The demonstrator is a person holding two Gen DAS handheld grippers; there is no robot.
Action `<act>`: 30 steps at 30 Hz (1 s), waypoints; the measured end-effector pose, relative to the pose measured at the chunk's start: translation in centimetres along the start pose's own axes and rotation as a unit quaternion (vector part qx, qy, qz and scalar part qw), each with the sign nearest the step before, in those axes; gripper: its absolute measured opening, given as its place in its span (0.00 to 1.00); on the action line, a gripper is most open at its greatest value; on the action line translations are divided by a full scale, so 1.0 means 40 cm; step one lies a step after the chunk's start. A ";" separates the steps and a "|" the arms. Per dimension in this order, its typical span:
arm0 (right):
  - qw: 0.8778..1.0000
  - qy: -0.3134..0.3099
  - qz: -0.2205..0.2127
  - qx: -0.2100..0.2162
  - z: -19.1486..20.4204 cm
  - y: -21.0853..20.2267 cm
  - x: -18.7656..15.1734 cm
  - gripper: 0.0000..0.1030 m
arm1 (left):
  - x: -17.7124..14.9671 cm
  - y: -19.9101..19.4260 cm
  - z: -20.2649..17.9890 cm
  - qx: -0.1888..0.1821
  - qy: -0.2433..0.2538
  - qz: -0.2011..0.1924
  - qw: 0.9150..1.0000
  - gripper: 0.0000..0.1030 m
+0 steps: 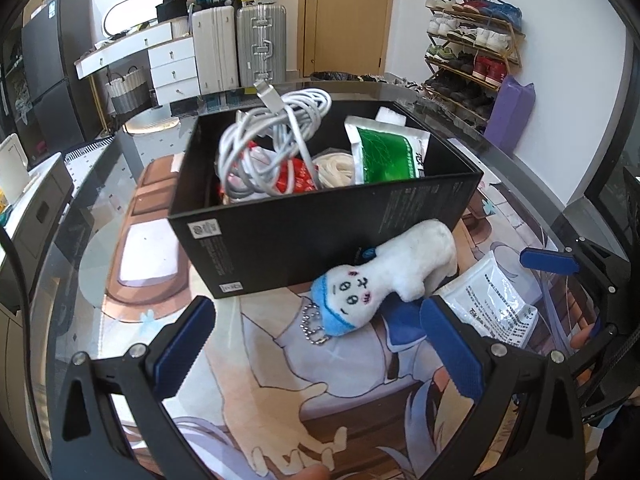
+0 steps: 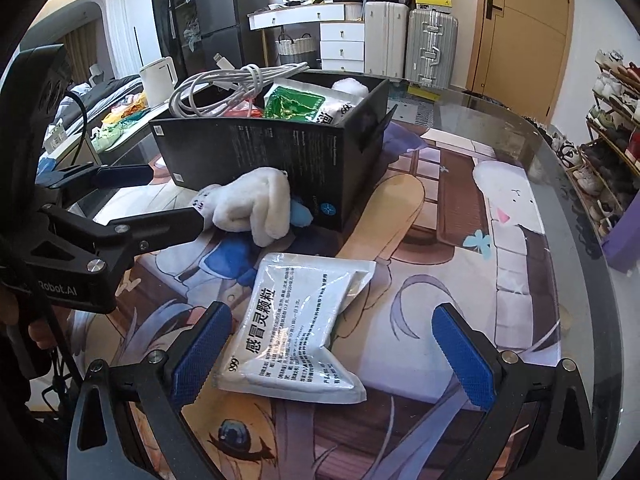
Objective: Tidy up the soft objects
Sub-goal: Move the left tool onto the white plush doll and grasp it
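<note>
Both tongs stand wide apart and hold nothing. The left tongs [image 1: 316,344] frame the plush toy [image 1: 384,276], which lies on the tabletop [image 1: 168,256] leaning against the black box [image 1: 320,232]. The right tongs [image 2: 336,348] straddle the white packet [image 2: 300,328] lying flat on the tabletop, the left pad just beside its edge.

You are working in a lived-in home, most likely a bedroom or entry room. Behind the glass-topped surface [image 1: 532,168] with its anime-print mat you can see a wooden door [image 1: 346,16], a slanted shoe rack [image 1: 472,52] full of sneakers, and hard-shell suitcases [image 1: 260,40] with shoe boxes stacked on top. A white drawer unit [image 1: 174,66] with an oval mirror stands beside them, with a woven basket [image 1: 128,90] on the floor beneath it. A dark fridge [image 2: 216,20] stands further left.
</note>
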State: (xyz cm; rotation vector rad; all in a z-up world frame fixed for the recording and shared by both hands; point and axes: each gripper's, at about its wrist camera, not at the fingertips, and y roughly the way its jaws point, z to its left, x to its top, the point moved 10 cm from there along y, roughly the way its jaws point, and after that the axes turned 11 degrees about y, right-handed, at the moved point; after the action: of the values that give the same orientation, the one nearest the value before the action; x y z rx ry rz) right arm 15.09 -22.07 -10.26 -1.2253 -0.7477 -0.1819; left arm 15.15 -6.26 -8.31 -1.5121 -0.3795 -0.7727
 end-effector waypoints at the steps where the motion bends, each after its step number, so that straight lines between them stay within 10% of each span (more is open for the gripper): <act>1: 1.000 0.000 0.000 -0.002 -0.003 0.000 -0.001 0.99 | -0.002 0.002 -0.004 -0.003 -0.002 0.001 1.000 1.00; 22: 1.000 0.003 0.003 -0.023 -0.053 0.005 -0.010 0.99 | -0.006 0.038 -0.039 -0.034 -0.019 0.010 0.999 0.98; 30: 1.000 0.003 0.003 -0.022 -0.051 0.007 -0.010 0.99 | 0.001 0.044 -0.051 -0.041 -0.012 0.015 0.999 0.82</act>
State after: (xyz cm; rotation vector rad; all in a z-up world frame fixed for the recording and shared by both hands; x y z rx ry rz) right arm 15.77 -23.92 -11.00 -1.2675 -0.7381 -0.1983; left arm 15.85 -8.46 -9.74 -1.6017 -0.3453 -0.7549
